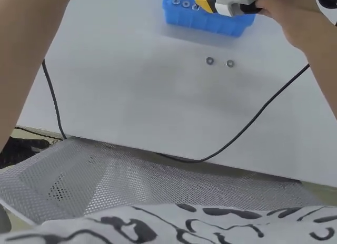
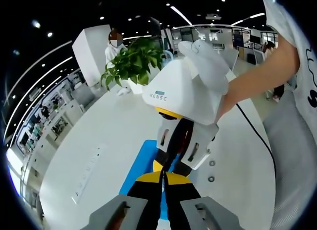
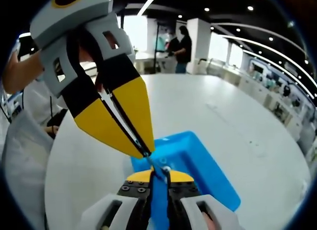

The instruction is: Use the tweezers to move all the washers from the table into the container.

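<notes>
Dropping a washer into the container (image 1: 210, 23) is the step in hand, I judge. To do it well I should keep the tips low over its middle, ease the squeeze slowly, then lift straight up so nothing flicks over the wall.

Head view: the container sits toward the far edge of the worktop (image 1: 131, 97) with washers (image 1: 185, 3) inside. Two loose washers (image 1: 210, 60) lie on the worktop just on its near side. My right gripper (image 1: 202, 2) hangs over the container.

Left gripper view: my left gripper (image 2: 164, 176) has its jaws pressed close together above the blue. The white body opposite carries a small label (image 2: 158, 96) that reads, as near as I can make out, KENSC.

Right gripper view: my left jaws pinch the tweezers (image 3: 126, 118), whose tips reach down beside a washer (image 3: 166, 169) over the container. My right jaws stand narrow. Whether they grip anything I cannot tell.
</notes>
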Motion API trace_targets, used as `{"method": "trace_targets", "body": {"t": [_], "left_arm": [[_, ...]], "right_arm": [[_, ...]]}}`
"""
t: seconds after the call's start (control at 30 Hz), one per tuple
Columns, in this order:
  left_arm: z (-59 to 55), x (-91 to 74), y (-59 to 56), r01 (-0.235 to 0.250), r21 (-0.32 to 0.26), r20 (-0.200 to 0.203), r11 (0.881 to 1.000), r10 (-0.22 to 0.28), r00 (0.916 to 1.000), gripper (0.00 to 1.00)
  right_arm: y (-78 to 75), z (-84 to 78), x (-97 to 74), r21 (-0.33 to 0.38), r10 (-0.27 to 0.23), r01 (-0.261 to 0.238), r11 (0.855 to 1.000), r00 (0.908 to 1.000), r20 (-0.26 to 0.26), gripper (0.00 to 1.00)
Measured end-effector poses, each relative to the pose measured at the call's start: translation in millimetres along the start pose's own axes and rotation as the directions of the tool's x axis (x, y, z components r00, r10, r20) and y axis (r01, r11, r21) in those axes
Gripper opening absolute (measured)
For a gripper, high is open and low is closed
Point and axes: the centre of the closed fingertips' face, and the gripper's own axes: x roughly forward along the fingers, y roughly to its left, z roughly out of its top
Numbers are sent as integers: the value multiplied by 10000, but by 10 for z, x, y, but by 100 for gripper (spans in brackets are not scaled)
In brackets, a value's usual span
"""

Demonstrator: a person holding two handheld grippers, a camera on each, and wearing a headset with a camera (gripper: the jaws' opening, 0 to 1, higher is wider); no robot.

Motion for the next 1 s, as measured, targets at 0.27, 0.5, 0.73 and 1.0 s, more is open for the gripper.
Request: {"method": "trace_targets", "body": {"t": [0.27, 0.5, 0.73, 1.0], "left_arm": [[208, -234, -160, -254, 252, 283, 9994, 247, 9993, 0], [325, -328, -279, -432, 392, 569, 9983, 409, 9975, 0], [441, -540, -496, -397, 574, 631, 9976, 361, 9974, 0], [419, -568, -639, -39, 749, 513, 9972, 1, 9987, 0]], "right_arm": [[60, 121, -265, -81, -519, 522, 9986, 9981, 323, 7], [173, 170, -430, -128, -732, 739, 9972, 9960, 516, 8], [342, 218, -556, -339, -881, 904, 9953, 9940, 655, 8], [577, 127, -645, -424, -1020, 1046, 9936, 9929, 605, 9]]}}
